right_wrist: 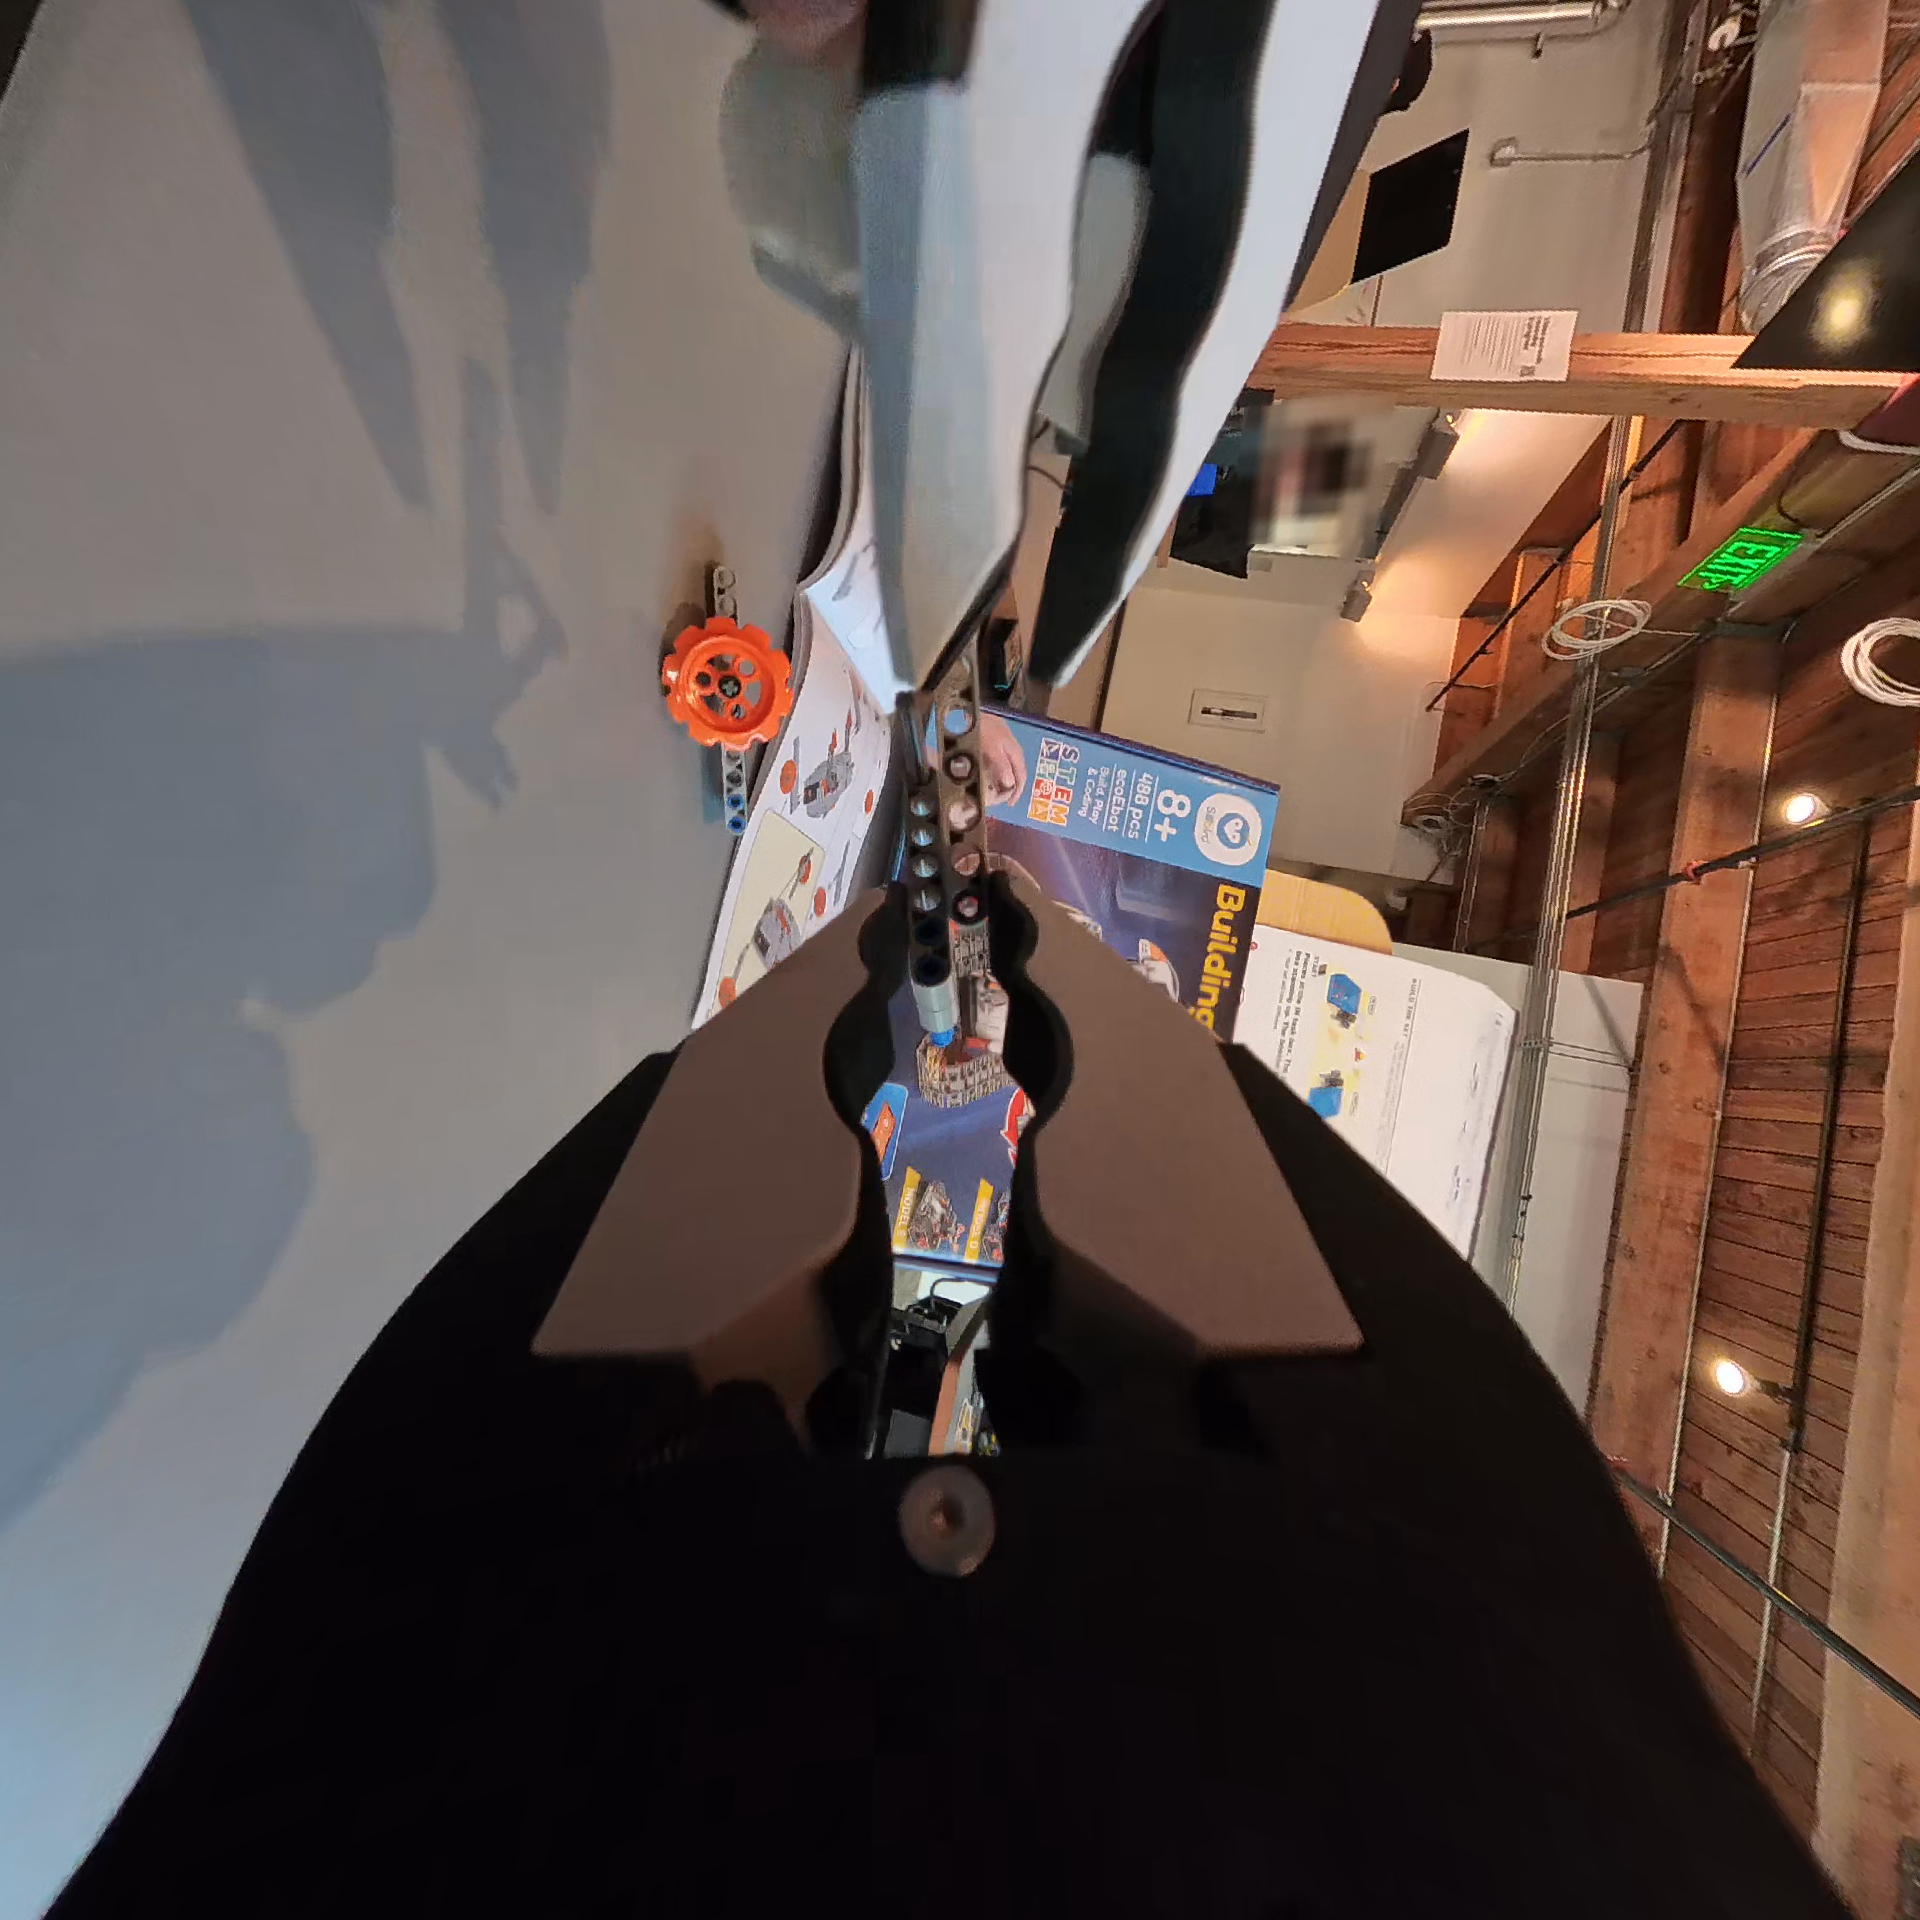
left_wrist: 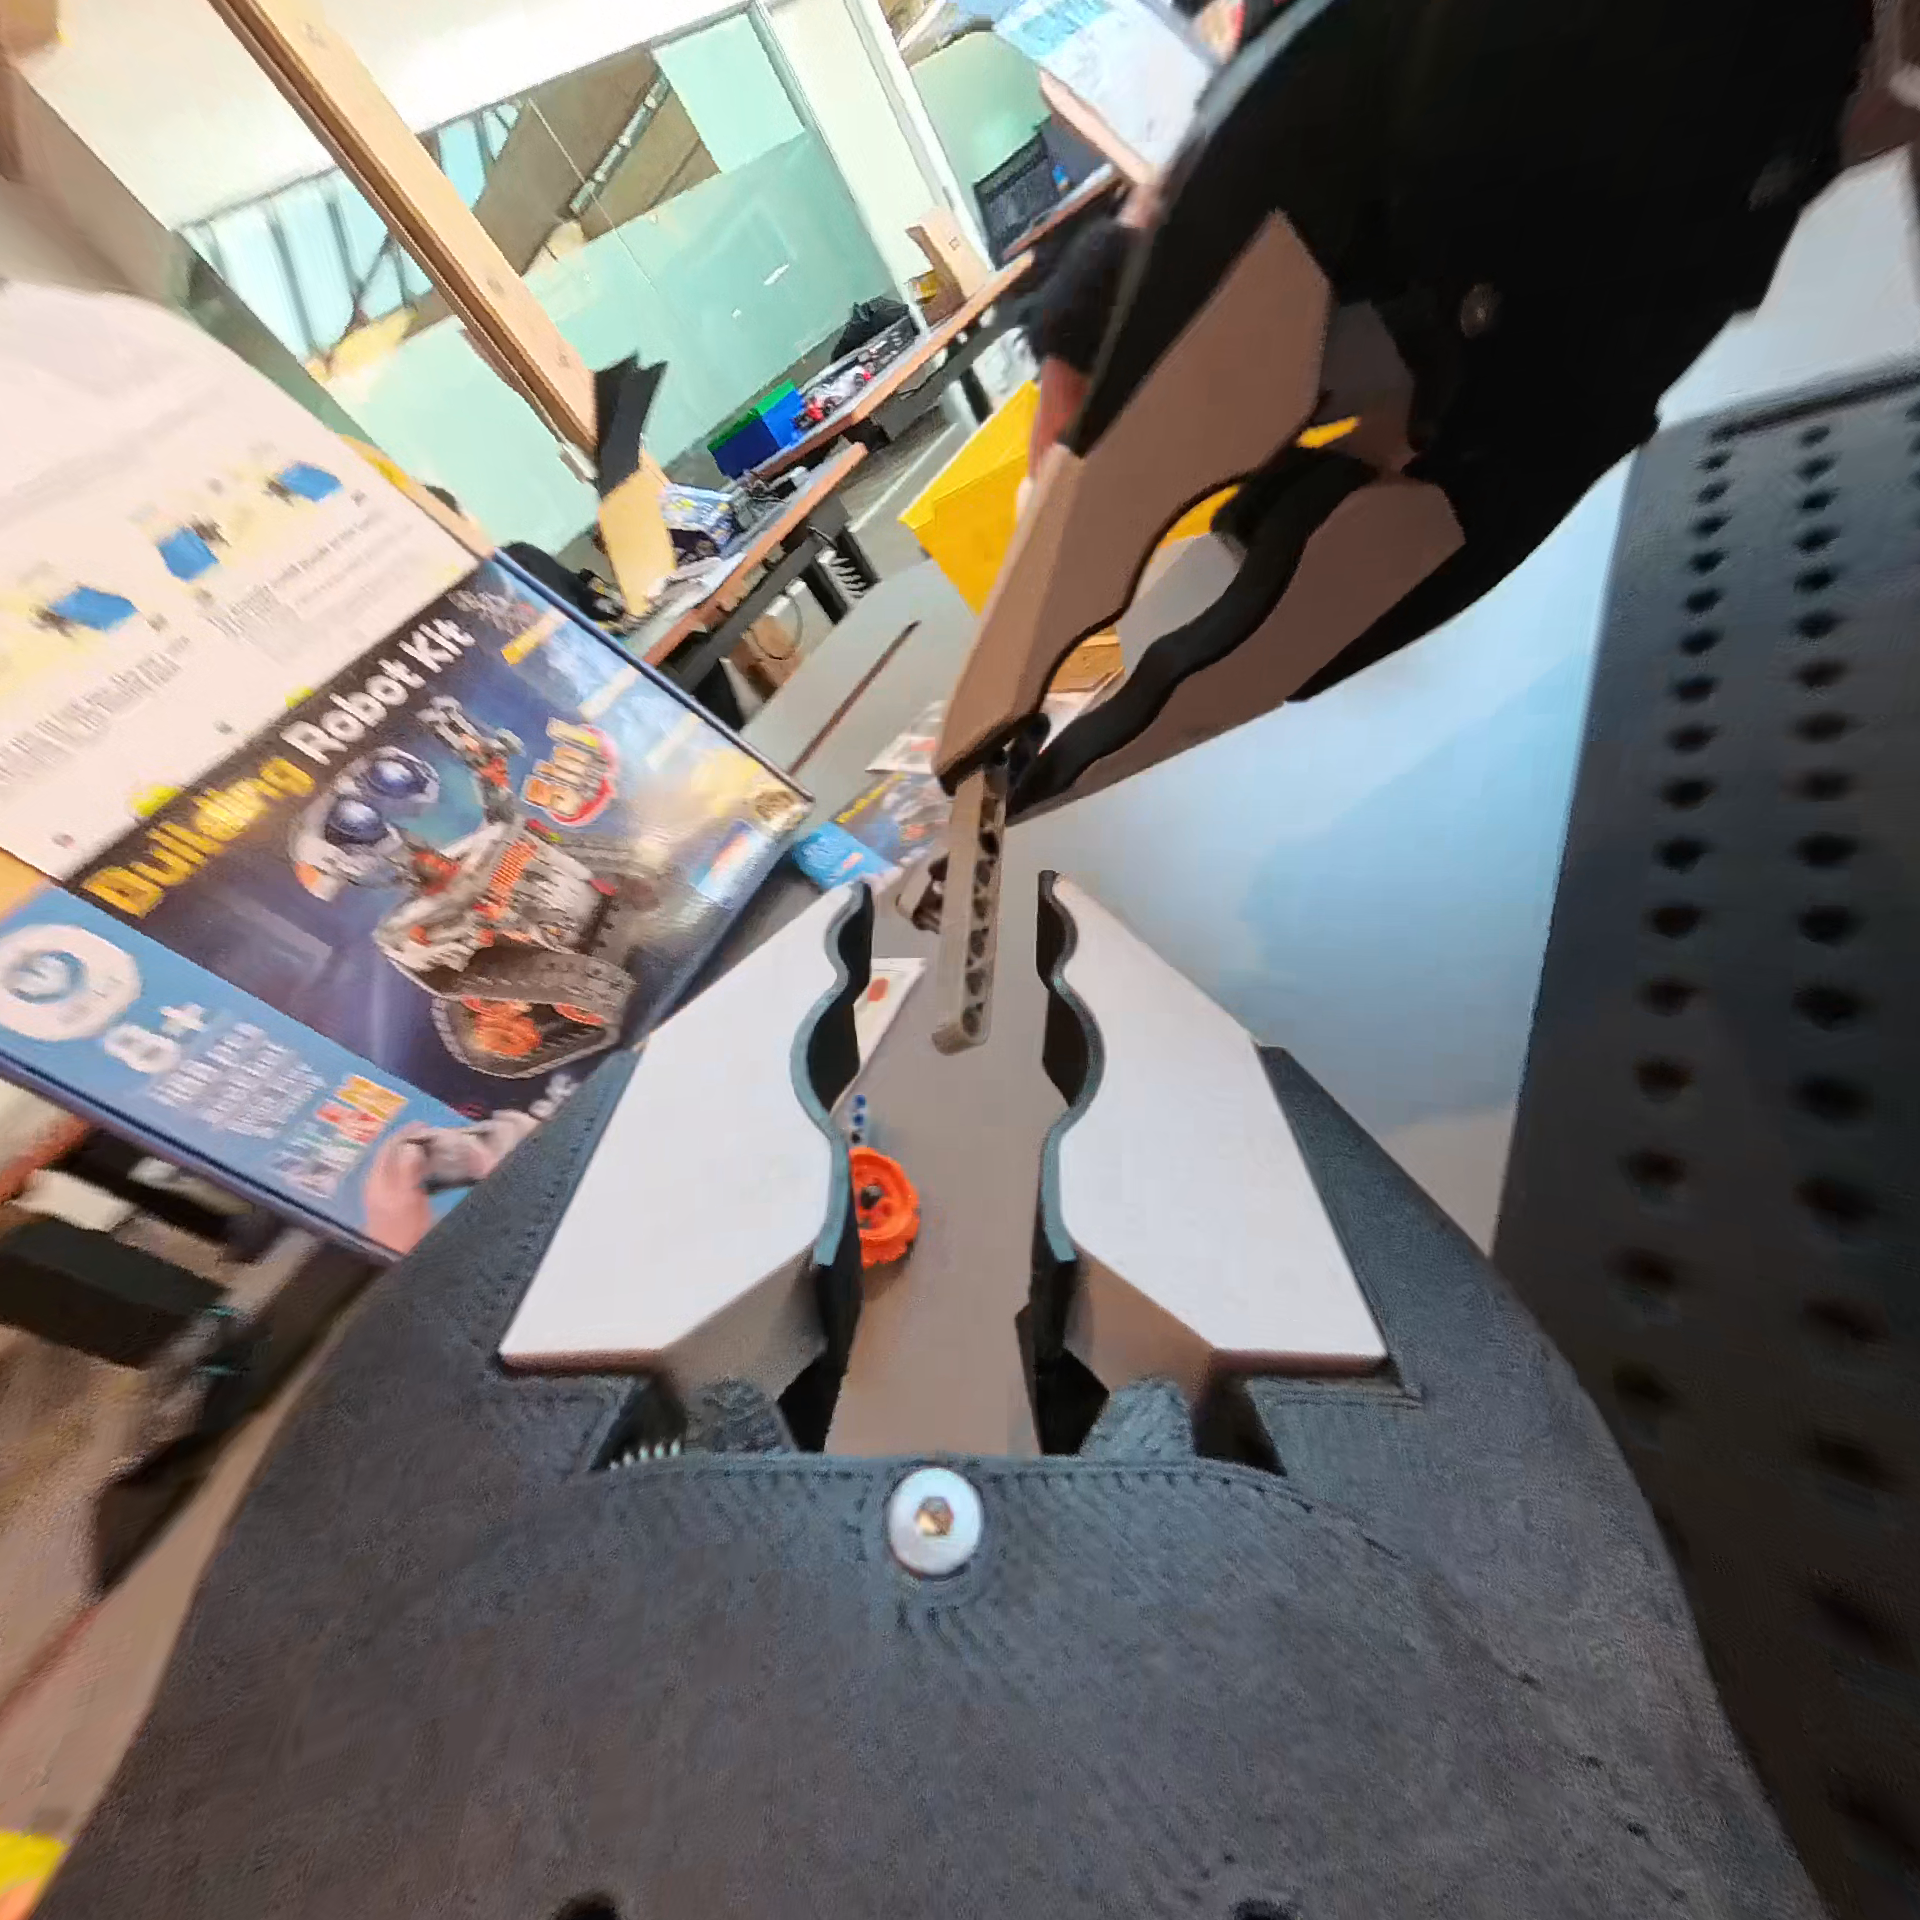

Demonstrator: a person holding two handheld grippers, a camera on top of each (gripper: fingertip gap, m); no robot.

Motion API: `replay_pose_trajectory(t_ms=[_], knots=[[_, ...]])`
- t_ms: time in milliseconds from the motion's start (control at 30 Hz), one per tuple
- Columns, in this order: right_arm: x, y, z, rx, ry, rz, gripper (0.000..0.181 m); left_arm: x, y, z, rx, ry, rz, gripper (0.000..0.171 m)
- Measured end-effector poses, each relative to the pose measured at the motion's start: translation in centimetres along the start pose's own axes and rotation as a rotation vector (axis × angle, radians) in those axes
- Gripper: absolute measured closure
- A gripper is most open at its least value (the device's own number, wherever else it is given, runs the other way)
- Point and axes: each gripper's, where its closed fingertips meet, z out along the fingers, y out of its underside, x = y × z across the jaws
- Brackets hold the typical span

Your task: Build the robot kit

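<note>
1. grey perforated beam hangs pinched at its top end by the right tongs, above the counter.
2. left tongs spread apart, empty, tips flanking the beam.
3. orange gear wheel lies on the counter between the left fingers.
4. blue kit box stands at left; instruction sheet nearby.

A pale grey counter lies in daylight, with long wooden desks far behind it and frosted glass partitions beyond them. In the right wrist view, reddish wood-plank walls carry timber beams, small round spotlights and a green lit sign.
</note>
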Motion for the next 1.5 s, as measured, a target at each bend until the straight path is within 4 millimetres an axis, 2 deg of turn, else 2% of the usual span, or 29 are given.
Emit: replay_pose_trajectory(t_ms=[133, 300, 367, 467, 633, 700, 733, 867, 1000, 1067, 1133, 1267, 1333, 1400, 1500], knots=[[-0.5, 0.0, -0.7, 0.027, 0.09, -0.059, 0.168, -0.1, 0.3, -0.3, 0.02, 0.181, -0.352, 0.136], [-0.8, -0.9, -1.6, 0.077, 0.182, -0.106, 0.168, -1.7, -0.1, -0.8, 0.099, 0.374, -0.81, 0.138], [-0.7, -1.1, -2.0, 0.096, 0.22, -0.131, 0.168, -1.5, 0.2, -0.5, 0.087, 0.471, -0.96, 0.137], [-0.5, -1.4, -2.3, 0.112, 0.257, -0.147, 0.167, -0.9, 0.4, 0.1, 0.063, 0.569, -1.1, 0.137], [-0.2, -1.5, -2.4, 0.116, 0.289, -0.159, 0.167, 0.5, 0.2, 1.1, 0.026, 0.691, -1.236, 0.144], [-0.2, -1.8, -2.4, 0.126, 0.293, -0.166, 0.168, 1.0, -0.2, 1.3, 0.043, 0.753, -1.315, 0.149], [-0.2, -1.9, -2.4, 0.129, 0.298, -0.17, 0.168, 1.2, -0.3, 1.3, 0.054, 0.782, -1.345, 0.16], [-0.9, -1.8, -2.1, 0.126, 0.26, -0.143, 0.166, 1.6, 0.2, 1.2, 0.036, 0.778, -1.332, 0.165], [-1.1, -1.9, -1.6, 0.105, 0.249, -0.082, 0.166, 1.1, 0.5, 1.3, 0.041, 0.721, -1.304, 0.165], [-0.9, -2.1, -1.8, 0.109, 0.277, -0.085, 0.174, 0.7, 0.6, 1.2, 0.054, 0.691, -1.31, 0.165], [-0.9, -2.4, -1.9, 0.124, 0.309, -0.09, 0.174, -0.2, 1.4, 1.3, 0.049, 0.618, -1.301, 0.166], [-1.2, -2.3, -1.6, 0.125, 0.289, -0.002, 0.175, -1.2, 1.0, 0.5, 0.115, 0.612, -1.295, 0.166], [-1.1, -2.2, -1.7, 0.159, 0.215, 0.184, 0.175, -1.3, 1.6, 0.4, 0.087, 0.558, -1.217, 0.166], [-0.1, -2.1, -2.1, 0.231, 0.12, 0.473, 0.174, -1.3, 2.3, 0.2, 0.044, 0.496, -1.098, 0.166], [0.6, -2.1, -2.5, 0.346, -0.167, 0.933, 0.175, -1.2, 1.6, -0.1, 0.063, 0.482, -1.004, 0.166]])
